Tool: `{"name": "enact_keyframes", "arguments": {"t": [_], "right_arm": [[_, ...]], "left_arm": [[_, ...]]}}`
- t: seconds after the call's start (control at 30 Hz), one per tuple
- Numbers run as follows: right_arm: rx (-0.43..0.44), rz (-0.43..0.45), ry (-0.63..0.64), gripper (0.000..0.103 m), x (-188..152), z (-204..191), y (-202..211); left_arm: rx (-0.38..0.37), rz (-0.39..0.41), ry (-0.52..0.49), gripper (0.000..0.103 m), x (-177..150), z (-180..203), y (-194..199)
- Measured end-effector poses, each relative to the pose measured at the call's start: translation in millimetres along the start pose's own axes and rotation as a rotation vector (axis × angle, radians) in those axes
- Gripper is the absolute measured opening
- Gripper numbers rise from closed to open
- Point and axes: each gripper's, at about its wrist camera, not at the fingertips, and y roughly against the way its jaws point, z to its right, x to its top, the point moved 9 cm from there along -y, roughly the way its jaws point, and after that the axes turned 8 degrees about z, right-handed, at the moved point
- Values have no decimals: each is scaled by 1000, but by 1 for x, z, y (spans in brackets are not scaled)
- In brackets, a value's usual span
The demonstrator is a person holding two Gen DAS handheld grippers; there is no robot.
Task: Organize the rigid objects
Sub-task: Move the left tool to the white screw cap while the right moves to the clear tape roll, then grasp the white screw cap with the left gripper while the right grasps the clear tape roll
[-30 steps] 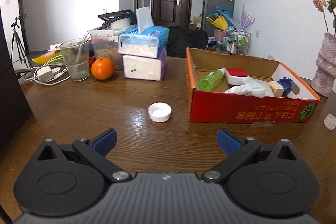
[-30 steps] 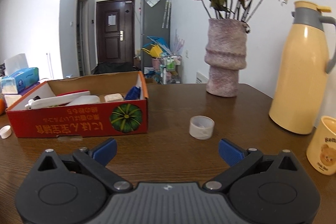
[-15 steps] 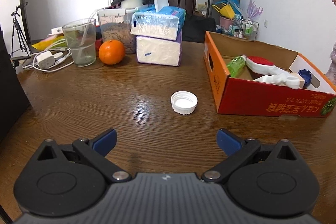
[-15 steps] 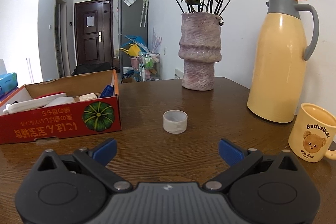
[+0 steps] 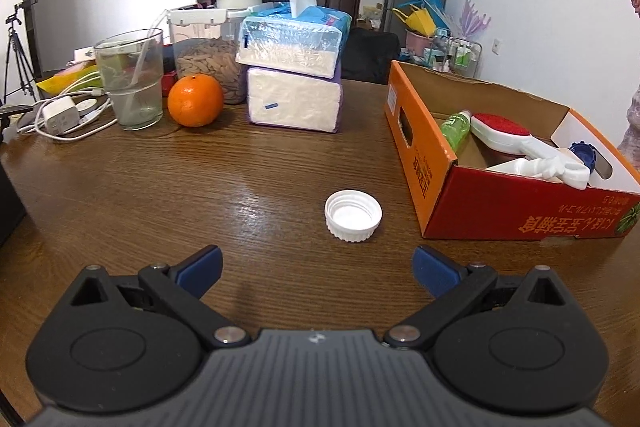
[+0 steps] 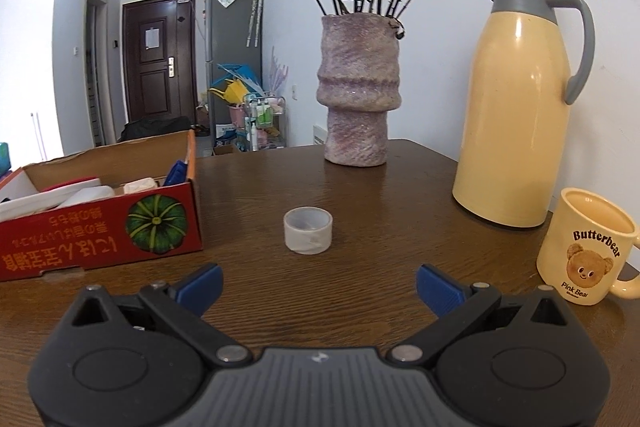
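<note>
A white bottle cap [image 5: 353, 215] lies open side up on the wooden table, just ahead of my open, empty left gripper [image 5: 316, 267]. To its right stands a red cardboard box [image 5: 520, 211] holding a green bottle [image 5: 454, 129], a red-and-white brush [image 5: 516, 143] and a blue cap [image 5: 582, 153]. In the right wrist view a small translucent white cup [image 6: 308, 230] stands just ahead of my open, empty right gripper [image 6: 318, 285]. The same box [image 6: 100, 231] is at its left.
Stacked tissue packs [image 5: 294, 71], an orange [image 5: 195, 100], a glass of water [image 5: 130, 79], a food jar [image 5: 208, 55] and a charger with cables [image 5: 60, 115] line the far left. A vase of flowers [image 6: 358, 87], a yellow thermos [image 6: 520, 99] and a bear mug [image 6: 586, 245] stand at right.
Both grippers have moved forward. The white cap and the small cup are now nearer and more centred between the fingers. Both stay open.
</note>
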Motion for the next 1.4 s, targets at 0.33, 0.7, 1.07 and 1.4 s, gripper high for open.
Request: {"name": "enact_keyframes", "arguments": {"t": [0.33,0.7,1.07,1.4], "right_arm": [[-24,-9,-23,103,1,10,-13],[-27,-22,-25,103,4,10,-32],[-24,-23,-12,103,8,5,-48],[-28,-41,-1,103,12,0,-73]], "left_arm": [[3,5,-35,103,8,1,-24],[-7,-5,-81,84,12,8,-44],[-17,7,-52,20,17,8,-48],[-32,-6,-42,16,16,8,-48]]}}
